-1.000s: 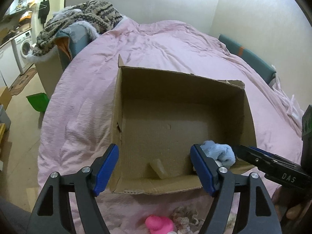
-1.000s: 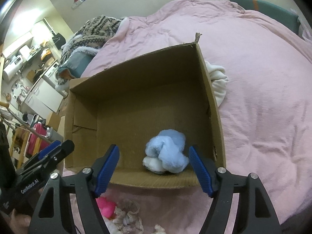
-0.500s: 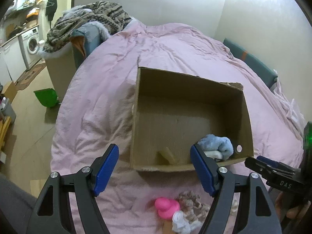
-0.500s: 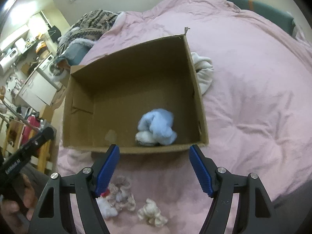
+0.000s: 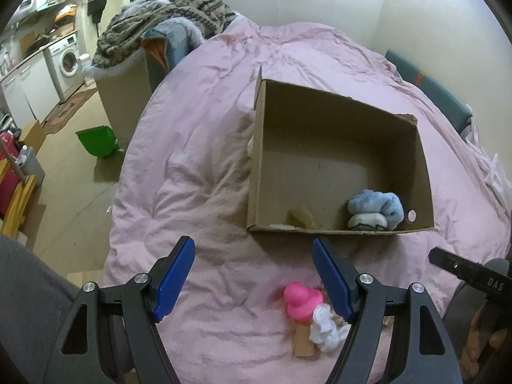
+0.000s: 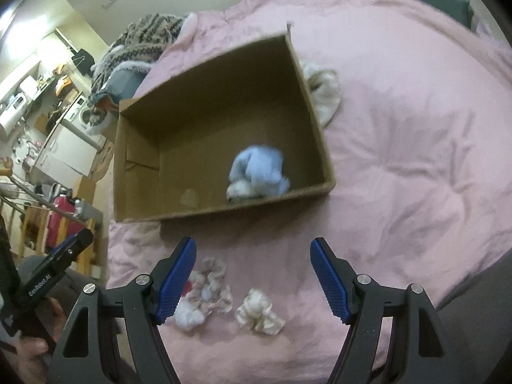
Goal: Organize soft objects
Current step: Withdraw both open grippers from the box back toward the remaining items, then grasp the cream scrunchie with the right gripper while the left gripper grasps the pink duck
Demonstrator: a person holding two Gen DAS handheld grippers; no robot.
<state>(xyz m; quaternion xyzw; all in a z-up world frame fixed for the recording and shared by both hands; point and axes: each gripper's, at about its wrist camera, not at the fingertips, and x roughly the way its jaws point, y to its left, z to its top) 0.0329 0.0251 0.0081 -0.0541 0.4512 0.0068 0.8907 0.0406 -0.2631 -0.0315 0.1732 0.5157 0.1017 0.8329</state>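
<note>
An open cardboard box (image 5: 422,166) (image 6: 320,147) sits on the pink duvet. A light blue plush (image 5: 376,206) (image 6: 259,169) lies inside it near the front wall, over a white piece. In front of the box lie a pink rubber duck (image 5: 300,300), a white fluffy piece (image 5: 324,331) (image 6: 188,315), a mottled scrunchie (image 6: 212,291) and a cream scrunchie (image 6: 259,315). My left gripper (image 5: 254,276) is open and empty above the duvet, left of the duck. My right gripper (image 6: 252,276) is open and empty above the scrunchies.
A cream cloth (image 6: 323,92) lies against the box's far right side. A patterned blanket pile (image 5: 166,22) sits at the bed's far left corner. The floor at left holds a green dustpan (image 5: 97,140), and a washing machine (image 5: 68,60) stands behind it.
Both grippers have pulled back from the box toward me. The blue plush stays in the box. The duck and the scrunchies in front of the box have come into fuller view.
</note>
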